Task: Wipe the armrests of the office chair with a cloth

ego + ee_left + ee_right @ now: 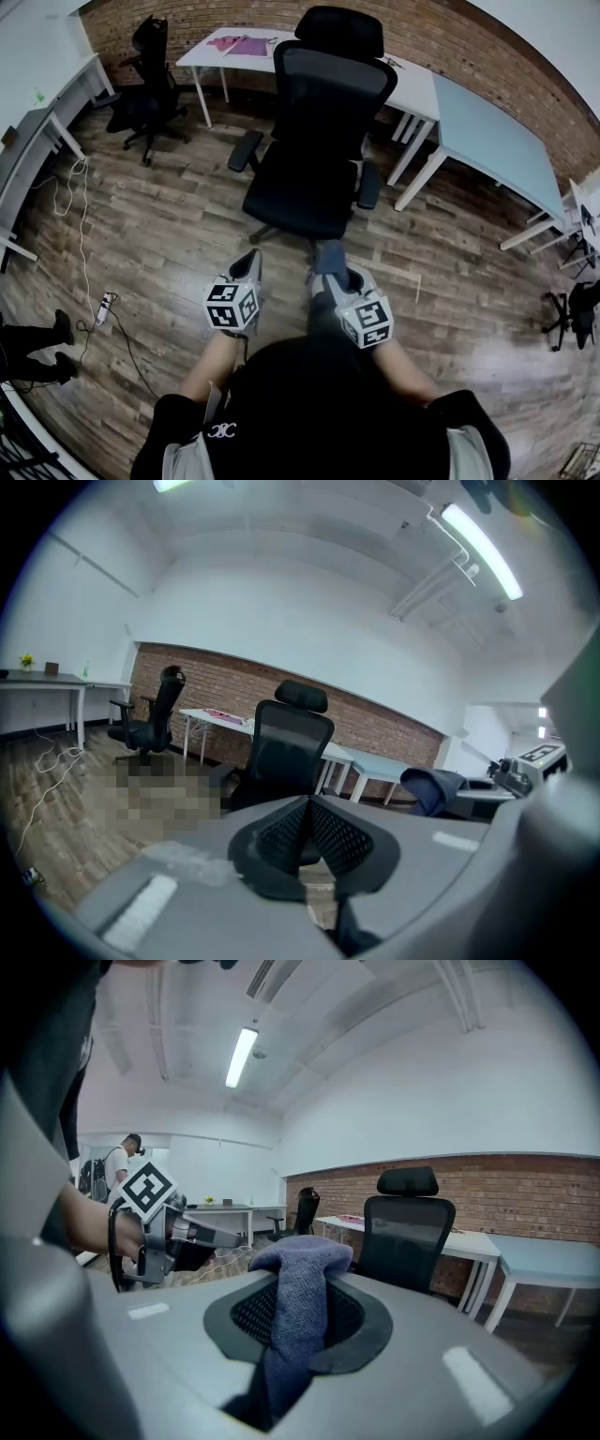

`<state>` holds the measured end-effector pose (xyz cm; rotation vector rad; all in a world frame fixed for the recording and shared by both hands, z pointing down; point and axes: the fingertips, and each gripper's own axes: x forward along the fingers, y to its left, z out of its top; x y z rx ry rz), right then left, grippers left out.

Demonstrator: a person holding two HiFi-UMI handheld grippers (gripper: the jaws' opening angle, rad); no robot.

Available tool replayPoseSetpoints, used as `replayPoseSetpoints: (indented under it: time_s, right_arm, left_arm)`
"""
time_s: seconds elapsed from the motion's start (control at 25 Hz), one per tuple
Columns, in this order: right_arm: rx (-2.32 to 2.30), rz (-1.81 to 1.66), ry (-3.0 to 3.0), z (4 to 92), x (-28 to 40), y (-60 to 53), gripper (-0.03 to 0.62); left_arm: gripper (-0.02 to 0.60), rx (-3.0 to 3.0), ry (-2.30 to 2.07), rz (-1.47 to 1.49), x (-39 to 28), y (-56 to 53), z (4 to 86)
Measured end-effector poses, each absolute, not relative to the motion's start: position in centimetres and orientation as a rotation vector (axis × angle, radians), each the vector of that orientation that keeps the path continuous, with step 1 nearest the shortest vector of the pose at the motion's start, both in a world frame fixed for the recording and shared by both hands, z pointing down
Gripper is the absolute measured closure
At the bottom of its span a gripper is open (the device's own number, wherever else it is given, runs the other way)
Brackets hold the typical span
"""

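A black office chair [314, 141] stands just ahead of me on the wood floor, facing me, with its left armrest [244, 150] and right armrest [369, 185] bare. My right gripper [330, 272] is shut on a blue-grey cloth [298, 1307], which drapes up over the jaws and hangs down between them. My left gripper [247, 270] is held beside it, shut with nothing between its pads [286, 834]. Both grippers hover short of the seat's front edge, apart from the chair [286, 752]. The cloth [433, 787] also shows at the right of the left gripper view.
White tables [412, 84] and a light blue table [497, 141] stand behind the chair along a brick wall. A second black chair [145, 84] is at the back left. A cable with a power strip [103, 307] lies on the floor at left, near someone's feet [37, 347].
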<state>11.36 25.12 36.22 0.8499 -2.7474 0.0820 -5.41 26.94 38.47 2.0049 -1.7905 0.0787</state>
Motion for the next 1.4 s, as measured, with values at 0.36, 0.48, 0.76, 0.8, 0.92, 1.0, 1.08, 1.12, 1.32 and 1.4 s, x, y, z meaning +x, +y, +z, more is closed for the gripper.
replayPoseSetpoints:
  time_s: [0.36, 0.48, 0.76, 0.8, 0.92, 1.0, 1.08, 1.12, 1.32, 1.4]
  right_arm:
    - [0.753, 0.097, -2.807, 35.6, 7.6, 17.4, 0.525]
    - [0.725, 0.089, -2.81, 35.9, 7.0, 14.5, 0.525]
    - [0.667, 0.072, -2.814, 35.4, 6.8, 7.0, 0.525]
    - [0.653, 0.076, -2.814, 35.4, 6.7, 6.0, 0.525]
    - [0.611, 0.099, -2.809, 35.7, 6.6, 3.5, 0.525]
    - [0.58, 0.118, -2.809, 36.1, 6.4, 2.2, 0.525]
    - [0.549, 0.133, -2.814, 36.3, 6.2, 0.9, 0.525]
    - [0.534, 0.139, -2.819, 36.4, 6.1, 0.3, 0.525]
    - [0.473, 0.162, -2.836, 36.7, 5.6, -3.1, 0.525]
    - [0.444, 0.161, -2.835, 36.9, 5.3, -4.3, 0.525]
  left_arm:
    - [0.575, 1.957, -1.847, 0.096, -8.5, 20.7, 38.6]
    - [0.575, 1.932, -1.866, 0.097, -9.3, 18.1, 38.9]
    - [0.575, 1.898, -1.902, 0.083, -9.3, 11.5, 38.0]
    - [0.575, 1.89, -1.909, 0.078, -9.3, 10.6, 37.9]
    - [0.575, 1.865, -1.922, 0.087, -9.1, 8.4, 38.0]
    - [0.575, 1.841, -1.926, 0.105, -9.1, 7.3, 38.3]
    - [0.575, 1.818, -1.928, 0.125, -9.1, 6.3, 38.6]
    - [0.575, 1.808, -1.932, 0.135, -9.1, 5.8, 38.7]
    - [0.575, 1.732, -1.981, 0.121, -10.2, 3.3, 38.3]
    - [0.575, 1.699, -2.011, 0.104, -10.8, 2.5, 37.9]
